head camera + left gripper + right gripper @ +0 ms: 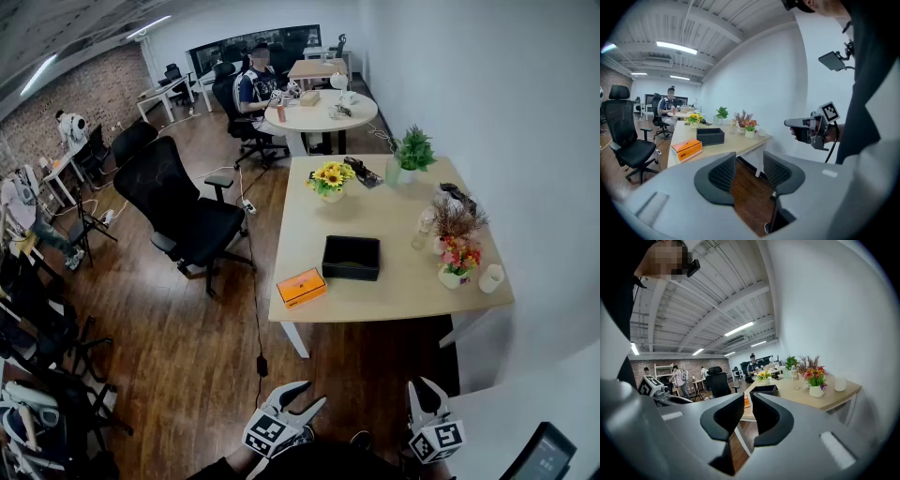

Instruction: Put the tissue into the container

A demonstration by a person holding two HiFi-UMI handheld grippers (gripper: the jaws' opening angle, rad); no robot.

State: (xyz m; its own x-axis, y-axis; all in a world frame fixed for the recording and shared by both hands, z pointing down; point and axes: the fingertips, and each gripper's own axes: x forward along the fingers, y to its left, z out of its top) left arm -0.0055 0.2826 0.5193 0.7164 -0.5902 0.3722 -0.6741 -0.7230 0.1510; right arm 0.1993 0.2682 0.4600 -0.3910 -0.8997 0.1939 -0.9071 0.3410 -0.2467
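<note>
Nothing is yet being done towards the task: the left claw point(312, 394) and right claw point(422, 386) are being held narrowly parted and empty, well short of the desk point(394, 225), where the orange box point(302, 287), likely the tissue, is being left untouched near the black container point(352, 258).

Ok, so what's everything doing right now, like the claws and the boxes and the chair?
Left claw: open, empty.
Right claw: barely open, empty.
Container: upright on table, top open, looks empty.
Orange box: lying flat at table's corner.
Chair: nobody in it.
</note>
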